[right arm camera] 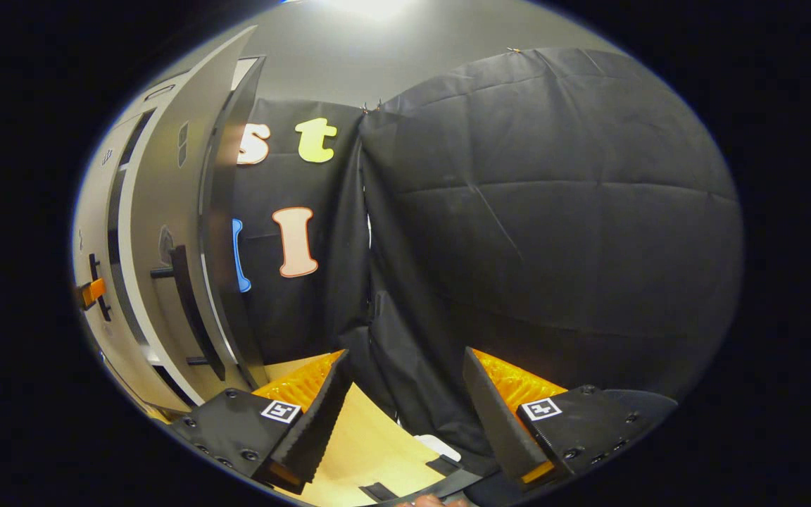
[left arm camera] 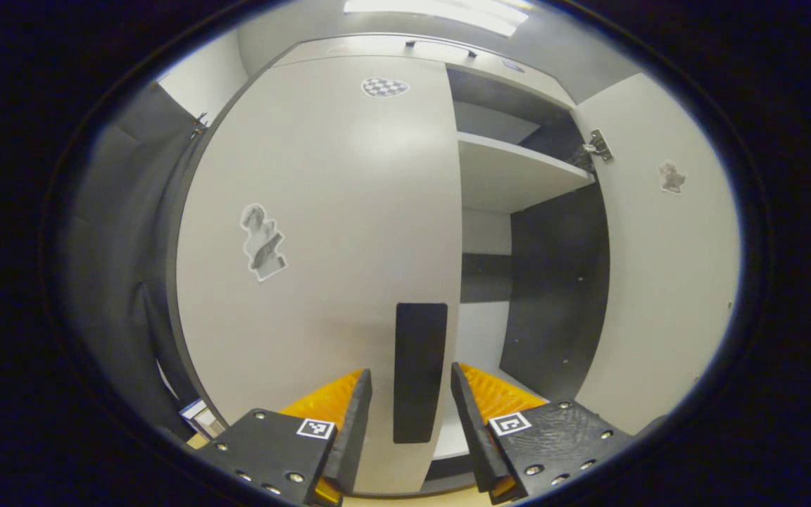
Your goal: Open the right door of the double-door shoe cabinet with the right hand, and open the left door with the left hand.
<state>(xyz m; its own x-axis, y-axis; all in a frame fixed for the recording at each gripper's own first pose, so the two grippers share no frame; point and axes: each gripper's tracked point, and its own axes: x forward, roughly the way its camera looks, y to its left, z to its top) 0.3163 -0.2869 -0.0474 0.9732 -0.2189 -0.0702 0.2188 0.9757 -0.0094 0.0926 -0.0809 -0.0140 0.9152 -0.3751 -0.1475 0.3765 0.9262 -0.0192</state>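
I judge the job about half done. The right door [left arm camera: 659, 246] stands swung out, up and right of my left fingers, with the cabinet's shelf [left arm camera: 511, 169] bare behind it. The left door [left arm camera: 321, 232] looks shut, its face straight ahead of me.

Its handle [left arm camera: 419, 372], a dark upright bar, sits right between the 2 fingers of the left gripper [left arm camera: 411, 401]. They are spread wide to either side of it and I can't see either one pressing on it. What I think is left: close on that bar and pull.

The right gripper [right arm camera: 405, 394] is off the cabinet, fingers wide with nothing between them; the open door's edge and handle [right arm camera: 191, 310] lie up and left of them.

Nothing readable: 3 stickers on the doors, a checkered one [left arm camera: 385, 86], a pale grey figure [left arm camera: 262, 241], a small blurred one [left arm camera: 671, 176]. The square markers on the fingers carry no words.
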